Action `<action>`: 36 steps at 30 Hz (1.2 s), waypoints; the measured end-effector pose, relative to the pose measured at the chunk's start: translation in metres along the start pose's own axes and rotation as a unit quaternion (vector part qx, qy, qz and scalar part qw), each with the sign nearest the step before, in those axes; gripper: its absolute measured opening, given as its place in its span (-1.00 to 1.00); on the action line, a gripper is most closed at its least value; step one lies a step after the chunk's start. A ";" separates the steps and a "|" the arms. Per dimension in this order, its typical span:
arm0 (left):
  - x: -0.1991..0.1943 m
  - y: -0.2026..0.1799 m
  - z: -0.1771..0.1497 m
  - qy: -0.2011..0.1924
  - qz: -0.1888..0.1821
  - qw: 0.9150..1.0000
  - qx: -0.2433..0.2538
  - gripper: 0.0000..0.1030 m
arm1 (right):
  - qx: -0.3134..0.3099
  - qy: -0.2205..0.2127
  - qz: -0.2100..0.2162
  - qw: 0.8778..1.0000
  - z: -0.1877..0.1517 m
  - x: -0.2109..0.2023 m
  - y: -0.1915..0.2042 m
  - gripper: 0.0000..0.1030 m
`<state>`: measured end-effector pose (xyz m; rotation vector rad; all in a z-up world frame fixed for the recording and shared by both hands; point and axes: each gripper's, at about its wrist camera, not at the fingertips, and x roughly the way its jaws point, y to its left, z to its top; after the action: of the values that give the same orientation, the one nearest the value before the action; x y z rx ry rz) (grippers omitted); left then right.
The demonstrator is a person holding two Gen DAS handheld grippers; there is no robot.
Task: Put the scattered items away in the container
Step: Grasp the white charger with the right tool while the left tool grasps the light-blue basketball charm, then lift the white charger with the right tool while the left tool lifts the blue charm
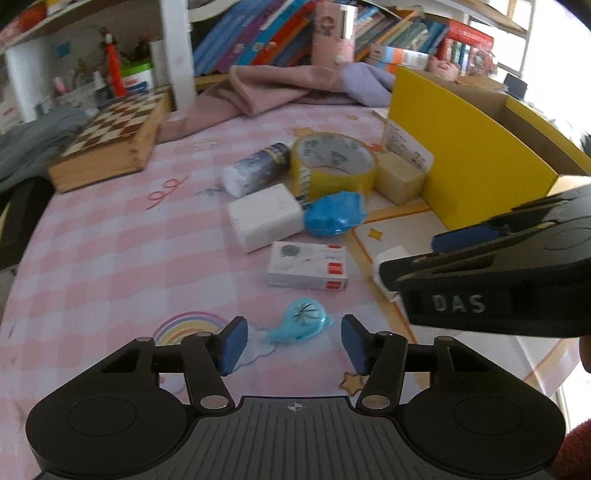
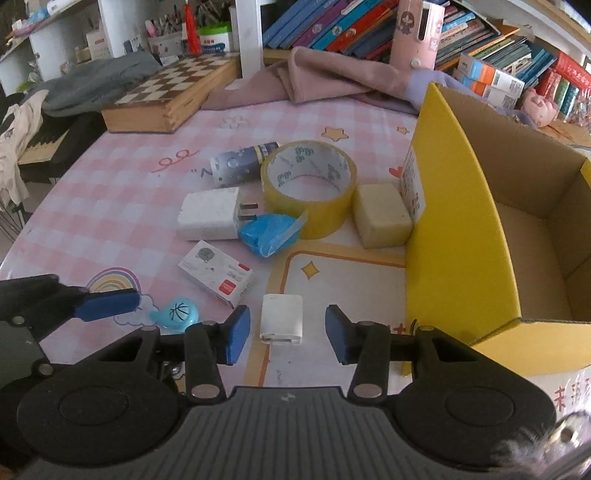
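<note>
My left gripper (image 1: 291, 343) is open and empty, its fingers either side of a small light-blue whale-shaped toy (image 1: 299, 320) on the pink checked tablecloth; the toy also shows in the right wrist view (image 2: 176, 313). My right gripper (image 2: 287, 334) is open and empty, its fingers flanking a small white adapter (image 2: 281, 319). The yellow cardboard box (image 2: 454, 229) stands open to the right. A yellow tape roll (image 2: 308, 186), white charger (image 2: 208, 213), blue crumpled wrapper (image 2: 267, 232), cream block (image 2: 380, 215), dark tube (image 2: 242, 162) and small white carton (image 2: 216, 272) lie scattered.
A wooden chessboard box (image 2: 166, 98) lies at the back left, with pink and purple cloth (image 2: 317, 79) behind the items. Shelves of books and a pink cylinder (image 2: 415, 35) line the back. The table edge falls away at left.
</note>
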<state>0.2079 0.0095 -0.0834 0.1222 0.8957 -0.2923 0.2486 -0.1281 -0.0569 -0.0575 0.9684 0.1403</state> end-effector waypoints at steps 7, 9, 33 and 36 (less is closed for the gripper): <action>0.010 -0.003 0.003 0.001 0.007 1.000 0.020 -0.29 | -0.002 0.012 0.006 1.000 0.003 0.008 -0.002 -0.22; 0.010 -0.003 0.004 0.000 0.008 1.000 0.022 -0.39 | 0.000 0.017 0.006 1.000 0.003 0.010 -0.003 -0.22; -0.033 0.026 0.011 -0.022 0.025 0.999 -0.043 -0.47 | -0.002 0.011 0.042 0.999 0.007 0.003 0.002 -0.52; -0.037 0.029 0.011 -0.026 0.026 0.998 -0.048 -0.47 | -0.003 0.013 0.039 0.999 0.005 0.002 0.004 -0.52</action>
<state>0.2028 0.0417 -0.0477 0.0484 0.8516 -0.2026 0.2533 -0.1233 -0.0551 -0.0281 0.9975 0.2149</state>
